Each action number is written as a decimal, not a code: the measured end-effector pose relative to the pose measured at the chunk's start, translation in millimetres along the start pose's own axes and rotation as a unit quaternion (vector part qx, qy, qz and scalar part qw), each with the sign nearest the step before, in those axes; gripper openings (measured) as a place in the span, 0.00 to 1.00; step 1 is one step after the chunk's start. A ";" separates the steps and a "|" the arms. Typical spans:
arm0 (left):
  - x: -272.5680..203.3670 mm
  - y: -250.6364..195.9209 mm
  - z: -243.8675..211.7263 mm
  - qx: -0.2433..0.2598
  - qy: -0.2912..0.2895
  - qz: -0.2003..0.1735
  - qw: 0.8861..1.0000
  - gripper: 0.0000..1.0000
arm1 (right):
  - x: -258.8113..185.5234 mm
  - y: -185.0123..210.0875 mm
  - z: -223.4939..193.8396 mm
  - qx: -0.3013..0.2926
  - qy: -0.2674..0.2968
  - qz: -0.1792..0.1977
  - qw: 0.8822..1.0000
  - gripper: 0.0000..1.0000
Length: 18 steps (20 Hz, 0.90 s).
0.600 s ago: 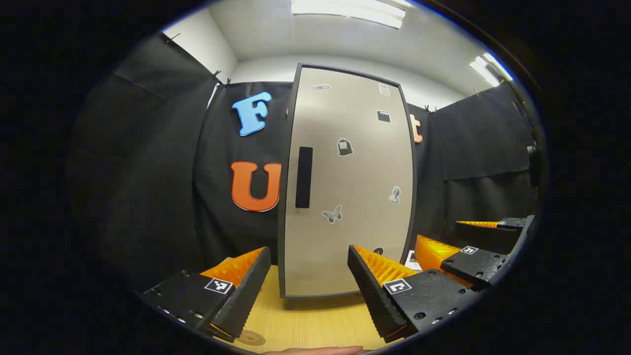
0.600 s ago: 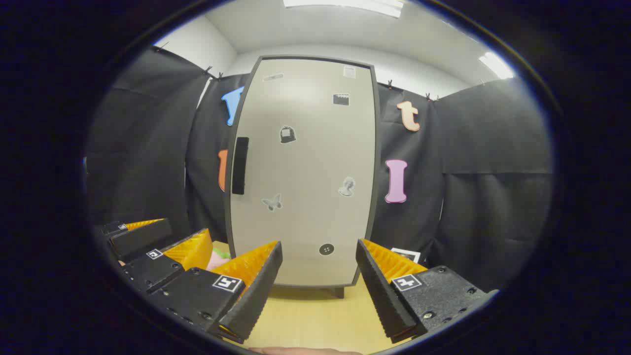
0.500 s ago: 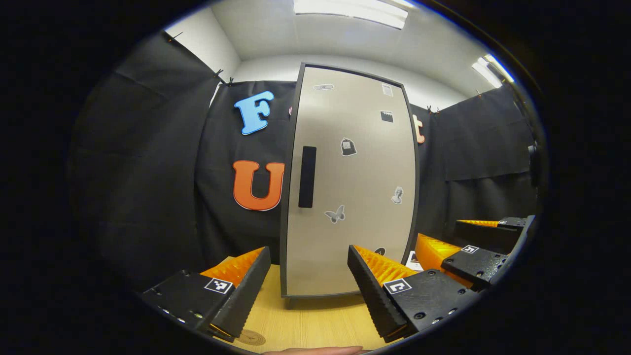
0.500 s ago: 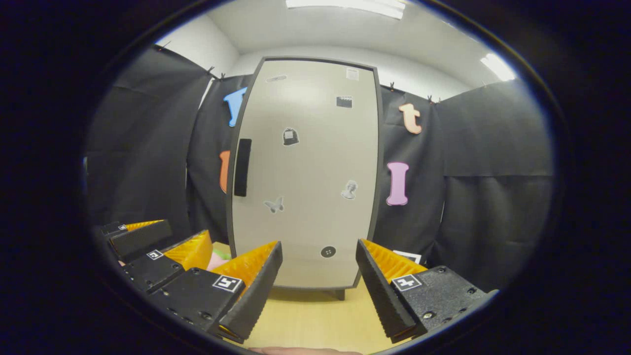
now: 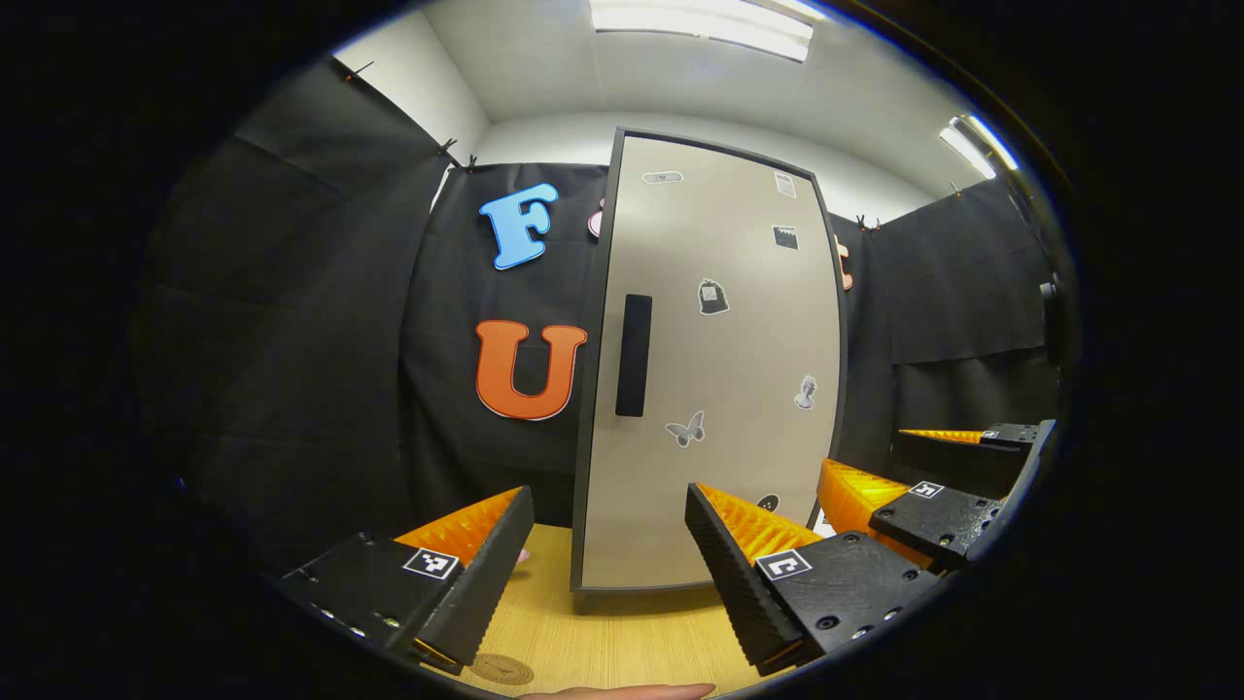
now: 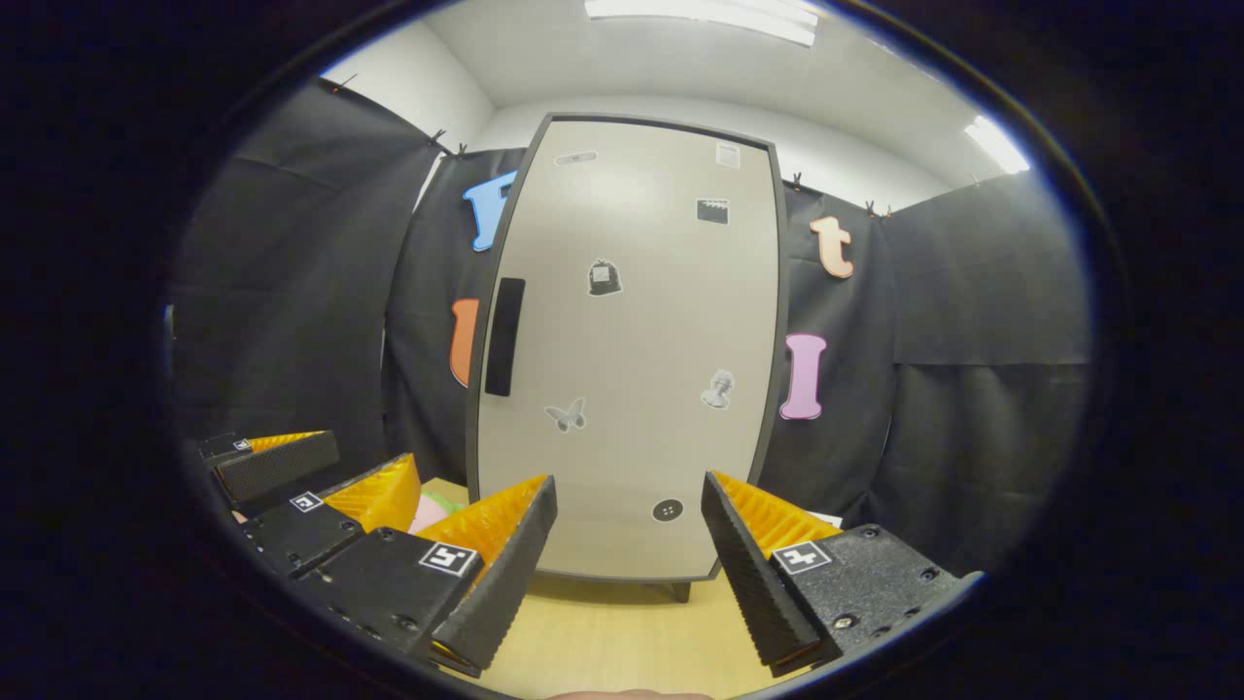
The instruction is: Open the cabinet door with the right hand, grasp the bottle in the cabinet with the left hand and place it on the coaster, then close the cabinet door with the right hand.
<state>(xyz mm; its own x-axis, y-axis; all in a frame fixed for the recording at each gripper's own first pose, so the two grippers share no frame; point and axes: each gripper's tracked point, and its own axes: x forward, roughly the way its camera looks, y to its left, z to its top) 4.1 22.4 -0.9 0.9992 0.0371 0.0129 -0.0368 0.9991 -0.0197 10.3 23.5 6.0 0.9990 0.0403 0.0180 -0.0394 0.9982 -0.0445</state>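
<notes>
Shifted since the earlier frames: cabinet door (image 6: 632,360) sits further right in both views, so both grippers have swung slightly leftward; nothing on the table has moved.

Near: left gripper (image 5: 603,554), fingers spread wide, holding nothing, hovering over the wooden table (image 5: 622,642), likely held ready for the bottle. A round coaster (image 5: 501,669) lies on the table just below its left finger, the intended drop spot.

Near: right gripper (image 6: 627,549), fingers spread wide, holding nothing, facing the door's lower half, judged to be lining up for the opening pull. In the left gripper view it shows at right (image 5: 904,486).

Middle: a pink and green item (image 6: 428,507) lies on the table, identity unclear.

Far: cabinet door, shut, upright on short feet, stickers on its face. Dark vertical handle (image 6: 504,336) at its left edge, untouched, well apart from both grippers.

Bottle: presumably behind the closed door.
</notes>
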 end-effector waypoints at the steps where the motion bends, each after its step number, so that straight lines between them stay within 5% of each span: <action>1: -0.4 1.2 -3.4 0.000 0.005 0.000 1.000 0.95 | -0.1 1.4 -4.0 0.001 0.005 0.000 1.000 0.95; 18: -0.7 21.0 -10.6 -0.015 0.017 0.023 0.999 0.93 | 16.6 22.6 4.0 -0.024 0.000 0.024 0.999 0.95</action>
<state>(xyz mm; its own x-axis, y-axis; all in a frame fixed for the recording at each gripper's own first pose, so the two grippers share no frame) 2.7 43.2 -11.9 0.9963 0.0828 -0.0217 -0.0837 0.9953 -0.0496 25.9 46.9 9.3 0.9960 0.0887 0.0142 -0.0870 0.9919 -0.0923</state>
